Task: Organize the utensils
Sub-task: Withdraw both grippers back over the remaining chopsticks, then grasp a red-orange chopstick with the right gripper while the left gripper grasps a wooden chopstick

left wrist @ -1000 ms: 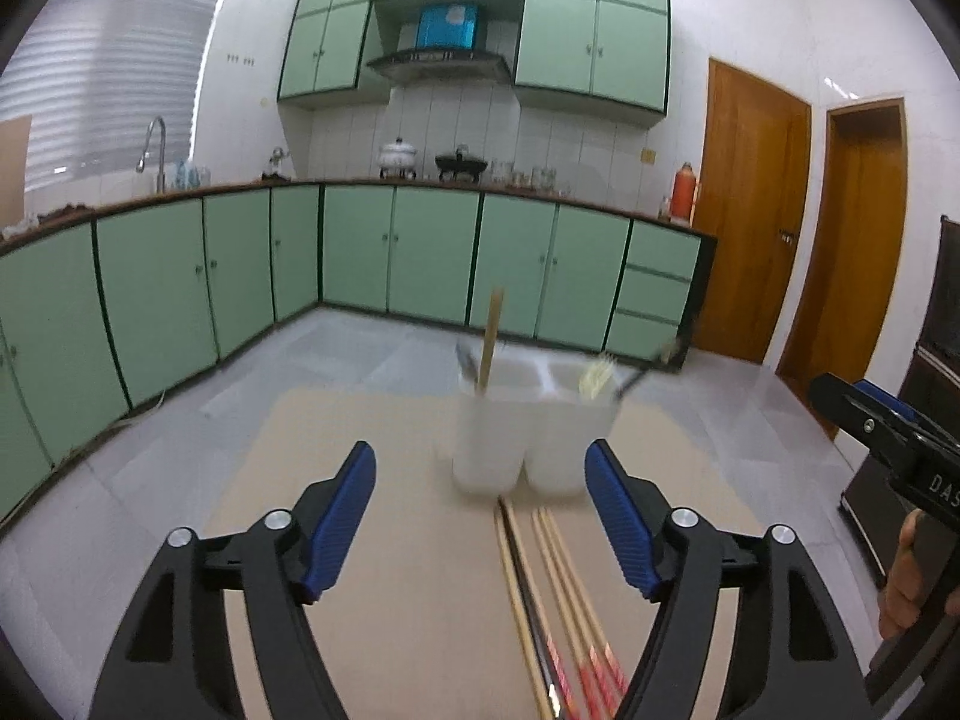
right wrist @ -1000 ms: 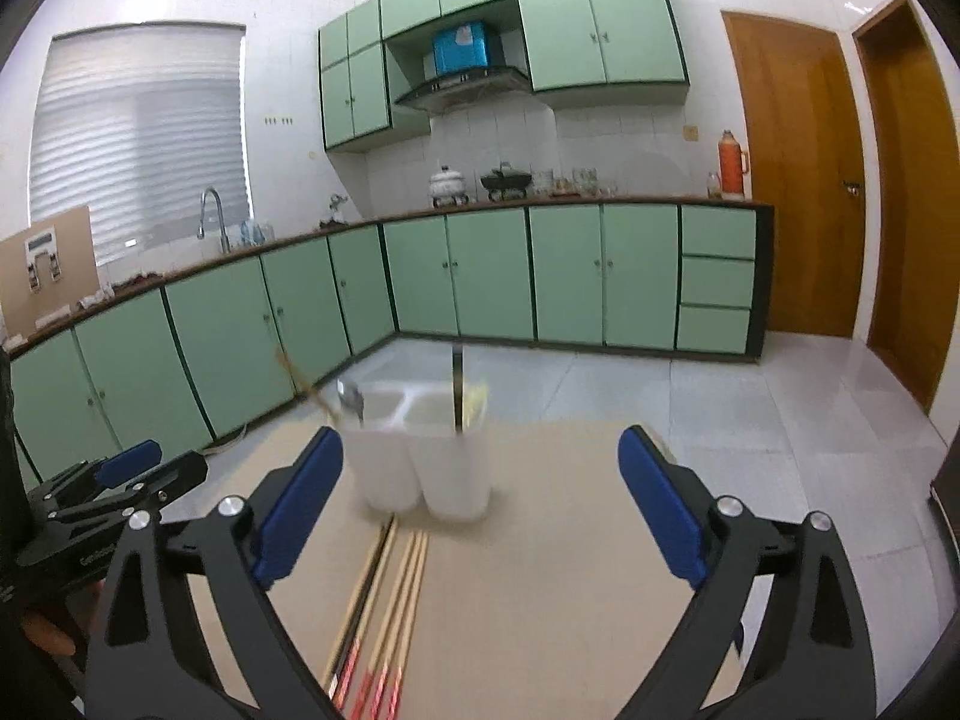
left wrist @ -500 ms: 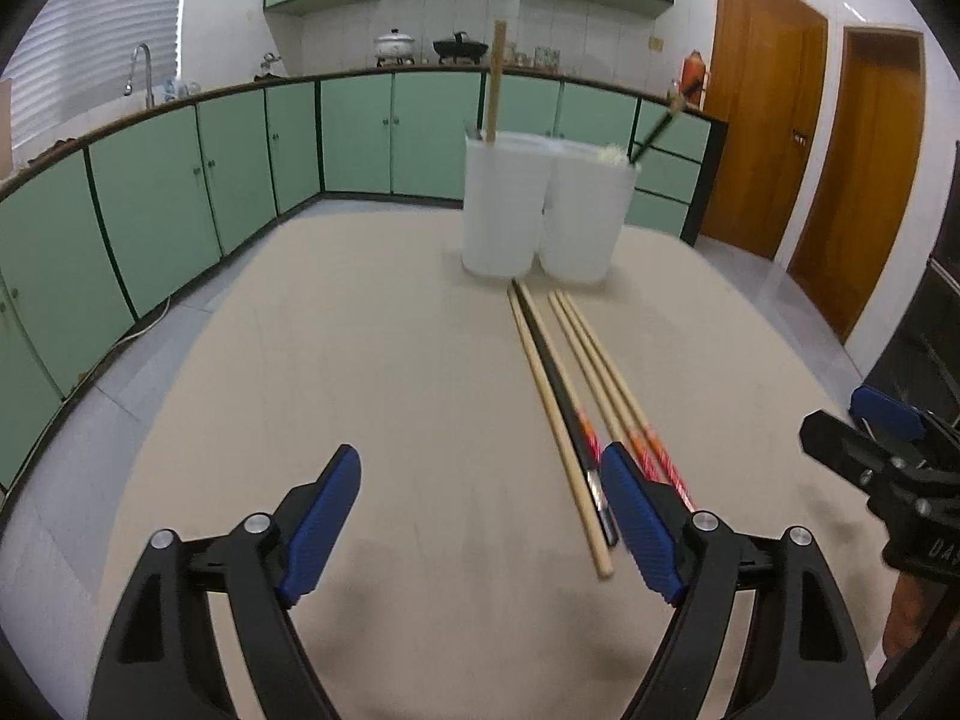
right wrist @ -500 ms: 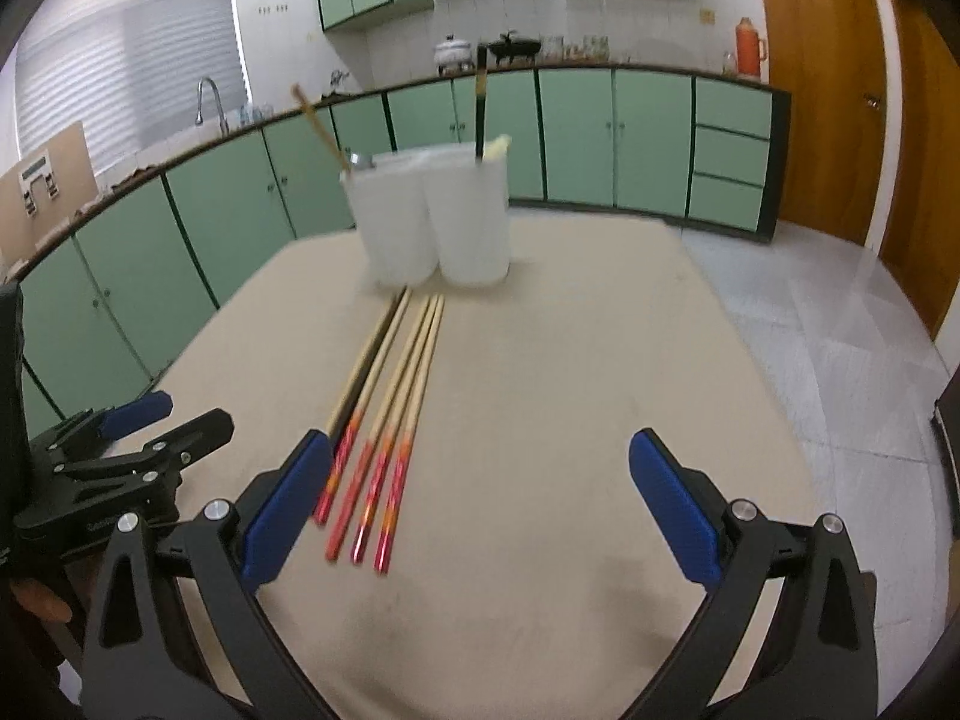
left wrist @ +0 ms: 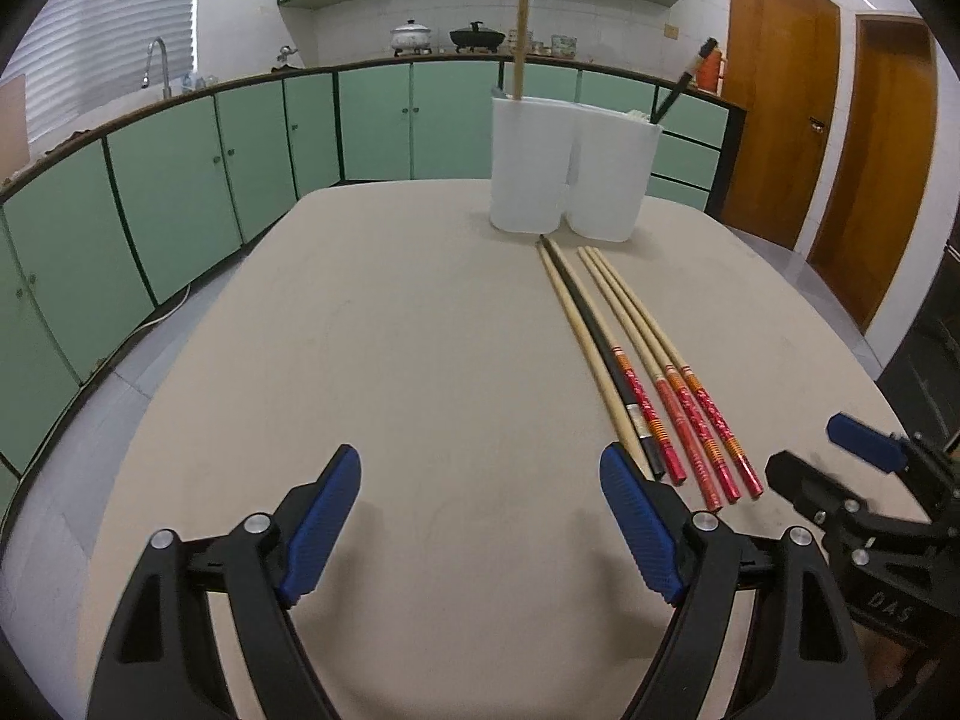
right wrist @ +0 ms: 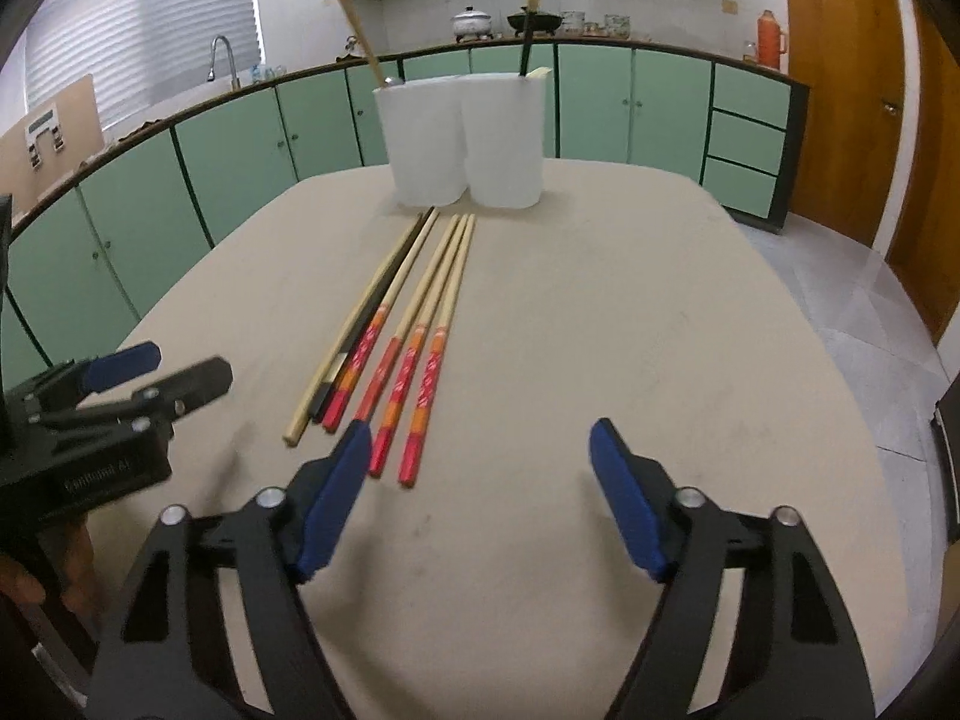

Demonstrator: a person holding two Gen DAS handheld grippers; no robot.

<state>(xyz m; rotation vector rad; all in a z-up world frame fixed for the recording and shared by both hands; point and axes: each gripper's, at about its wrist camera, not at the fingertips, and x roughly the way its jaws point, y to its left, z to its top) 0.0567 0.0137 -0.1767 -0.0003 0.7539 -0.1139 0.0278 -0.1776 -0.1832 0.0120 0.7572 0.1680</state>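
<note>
Both tongs have come down from a raised, forward-looking pose to hover low over the near end of the table (left wrist: 372, 360), so the view has swung from the kitchen cabinets onto the work itself. The left tongs (left wrist: 480, 528) are spread wide with nothing between the blue pads, and the right tongs (right wrist: 480, 498) are likewise spread and empty. The chopsticks (left wrist: 636, 360) lie in a neat fan on the bare table, well apart from either grip a second ago and now very close: five sticks by my count, one plain pale stick, one dark one and three with red-and-orange patterned ends, their thin tips pointing at, and nearly touching, the foot of the twin white holder (left wrist: 570, 174). That holder stands at the far end of the table with a pale wooden stick upright in its left cup and a dark-handled utensil leaning out of its right cup. In the left view the inner pad sits just beside the thick end of the plain stick; in the right view the inner pad overlaps the red ends of the patterned ones. The change reads as the approach finished and picking about to begin, with none of the loose sticks lifted yet. Since the sticks lie touching side by side, taking only one at a time looks like the tricky part.
</note>
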